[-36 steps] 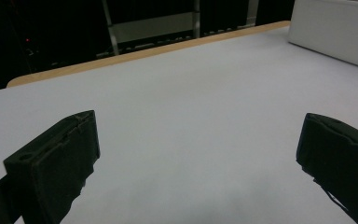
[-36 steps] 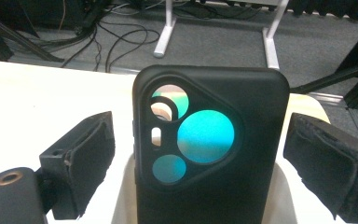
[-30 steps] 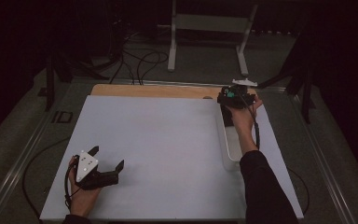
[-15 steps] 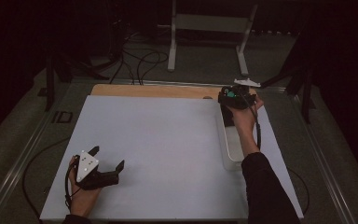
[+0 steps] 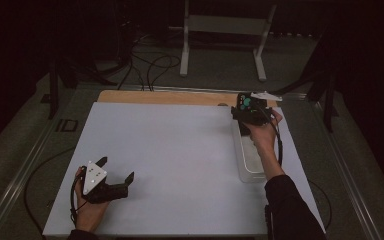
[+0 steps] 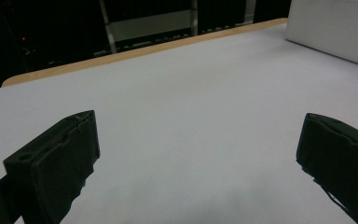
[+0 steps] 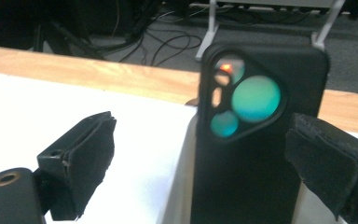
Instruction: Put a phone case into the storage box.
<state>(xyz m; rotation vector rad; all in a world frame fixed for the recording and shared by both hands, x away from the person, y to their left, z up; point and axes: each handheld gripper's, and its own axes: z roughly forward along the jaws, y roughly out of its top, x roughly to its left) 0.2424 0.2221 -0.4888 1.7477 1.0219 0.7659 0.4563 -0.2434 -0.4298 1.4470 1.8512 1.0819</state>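
Note:
A black phone with green-tinted camera lenses stands upright at the far end of a clear plastic bin; the high view shows the same phone. My right gripper is open around the phone: its left jaw is well clear, and its right jaw is close to the phone's edge. From above, the right gripper sits at the bin's far end, at the table's right side. My left gripper rests open near the front left with nothing between its jaws, as the left gripper view confirms.
A white mat covers the table, with a wooden edge along the far side. The bin's white wall appears far off in the left gripper view. Beyond the table are a metal stand and cables on a dark floor.

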